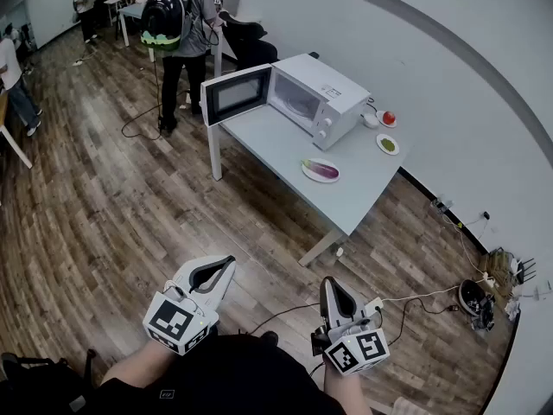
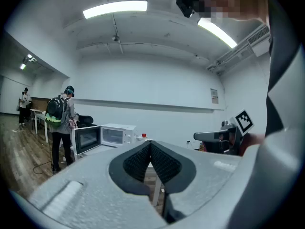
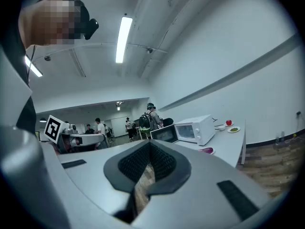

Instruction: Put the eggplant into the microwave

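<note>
The purple eggplant (image 1: 321, 170) lies on a white plate on the grey table (image 1: 363, 193), in front of the white microwave (image 1: 315, 100). The microwave door (image 1: 236, 94) stands swung open to the left. Both grippers are held low, near the person's body and far from the table. My left gripper (image 1: 230, 260) has its jaws closed tip to tip with nothing between them (image 2: 150, 143). My right gripper (image 1: 329, 282) is shut and empty too (image 3: 149, 143). From the right gripper view the eggplant (image 3: 207, 150) and microwave (image 3: 195, 130) appear small in the distance.
A red fruit (image 1: 389, 118), a small white bowl (image 1: 370, 120) and a plate with something green (image 1: 388, 144) sit by the wall on the table. A person with a backpack (image 1: 177, 24) stands behind the table. Cables and a power strip (image 1: 471, 296) lie on the wooden floor at right.
</note>
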`<state>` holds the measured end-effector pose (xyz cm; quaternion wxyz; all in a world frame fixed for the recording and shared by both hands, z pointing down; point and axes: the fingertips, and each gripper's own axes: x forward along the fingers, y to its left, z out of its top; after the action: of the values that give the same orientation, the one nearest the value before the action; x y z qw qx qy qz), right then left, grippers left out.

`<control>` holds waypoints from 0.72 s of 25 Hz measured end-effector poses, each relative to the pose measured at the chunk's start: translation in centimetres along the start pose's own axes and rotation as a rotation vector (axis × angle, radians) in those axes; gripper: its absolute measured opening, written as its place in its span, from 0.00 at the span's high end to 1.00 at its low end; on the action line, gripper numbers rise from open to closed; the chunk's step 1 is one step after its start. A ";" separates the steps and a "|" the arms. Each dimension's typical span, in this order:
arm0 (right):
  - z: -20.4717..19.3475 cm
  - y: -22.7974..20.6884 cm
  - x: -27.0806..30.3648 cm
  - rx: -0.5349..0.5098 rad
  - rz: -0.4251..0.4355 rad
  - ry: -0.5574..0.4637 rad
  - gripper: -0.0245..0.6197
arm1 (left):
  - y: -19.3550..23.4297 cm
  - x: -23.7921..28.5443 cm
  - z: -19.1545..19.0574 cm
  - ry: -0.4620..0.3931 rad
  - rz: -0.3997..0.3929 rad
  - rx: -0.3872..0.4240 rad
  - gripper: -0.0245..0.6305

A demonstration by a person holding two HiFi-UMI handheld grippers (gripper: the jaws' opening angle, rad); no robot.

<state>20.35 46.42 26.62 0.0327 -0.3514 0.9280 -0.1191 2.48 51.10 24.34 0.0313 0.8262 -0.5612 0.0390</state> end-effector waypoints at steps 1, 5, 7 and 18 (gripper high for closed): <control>0.0 0.0 0.0 -0.001 -0.001 0.001 0.95 | 0.0 0.0 0.0 0.001 -0.001 -0.002 0.95; -0.2 0.0 0.2 0.000 -0.005 0.002 0.95 | 0.1 0.1 -0.1 0.004 -0.004 -0.003 0.95; -0.2 -0.3 0.1 0.006 -0.009 0.000 0.95 | 0.0 0.3 -0.2 0.008 -0.006 -0.005 0.95; 0.2 -4.7 -3.0 0.035 -0.028 -0.016 0.95 | -3.4 2.8 0.0 0.026 0.008 0.005 0.95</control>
<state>25.69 44.99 27.48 0.0444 -0.3646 0.9205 -0.1331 6.66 49.78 24.61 0.0363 0.8234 -0.5640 0.0511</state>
